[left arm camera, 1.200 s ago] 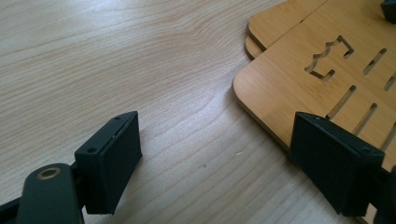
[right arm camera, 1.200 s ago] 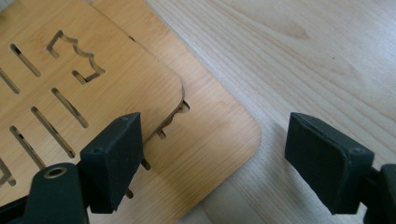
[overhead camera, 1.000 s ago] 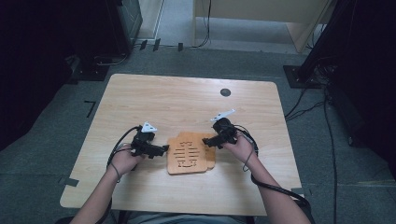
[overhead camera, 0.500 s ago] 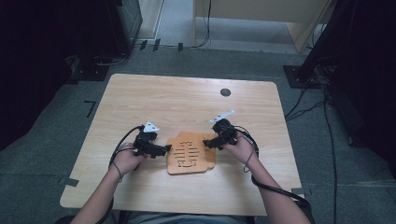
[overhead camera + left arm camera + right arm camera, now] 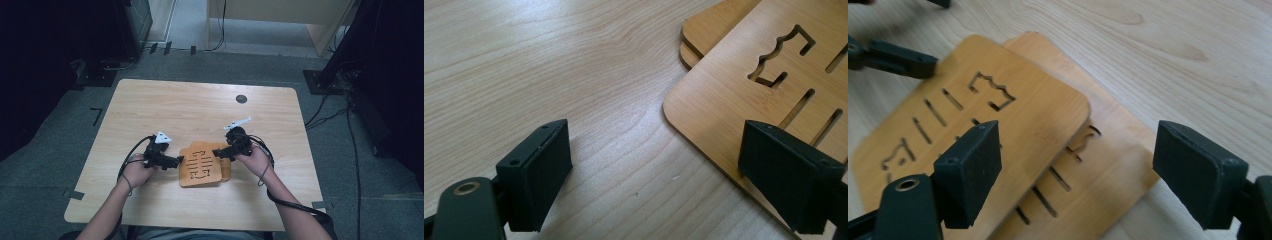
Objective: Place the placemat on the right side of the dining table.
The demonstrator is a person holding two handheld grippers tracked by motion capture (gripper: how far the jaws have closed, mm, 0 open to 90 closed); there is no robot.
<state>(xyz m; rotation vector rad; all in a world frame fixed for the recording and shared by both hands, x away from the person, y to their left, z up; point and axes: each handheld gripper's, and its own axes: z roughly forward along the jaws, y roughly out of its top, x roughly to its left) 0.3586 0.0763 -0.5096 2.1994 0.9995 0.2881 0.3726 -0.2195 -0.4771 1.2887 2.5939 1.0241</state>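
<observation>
Over the last second I had closed both tools in slightly on the stacked boards; the left hand-held gripper [image 5: 176, 161] reached the left edge of the upper board [image 5: 200, 165], and the right hand-held gripper [image 5: 218, 152] came to the stack's top right corner. The boards themselves had not shifted. My reading: I was set up to take hold, probably to separate or square the two, though no grasp was made.

Both tools were spread wide, nothing between the jaws. In the left gripper view one jaw hung over the upper board's edge, the other over bare counter [image 5: 549, 65].

The upper board lay skewed across the lower board [image 5: 1108, 165], both flat on the counter, near its front edge. Thin honey-coloured panels, bamboo-like grain, rounded corners, cut through with parallel slots and a stepped bracket-shaped opening. Counter: pale wood-grain, matte.
</observation>
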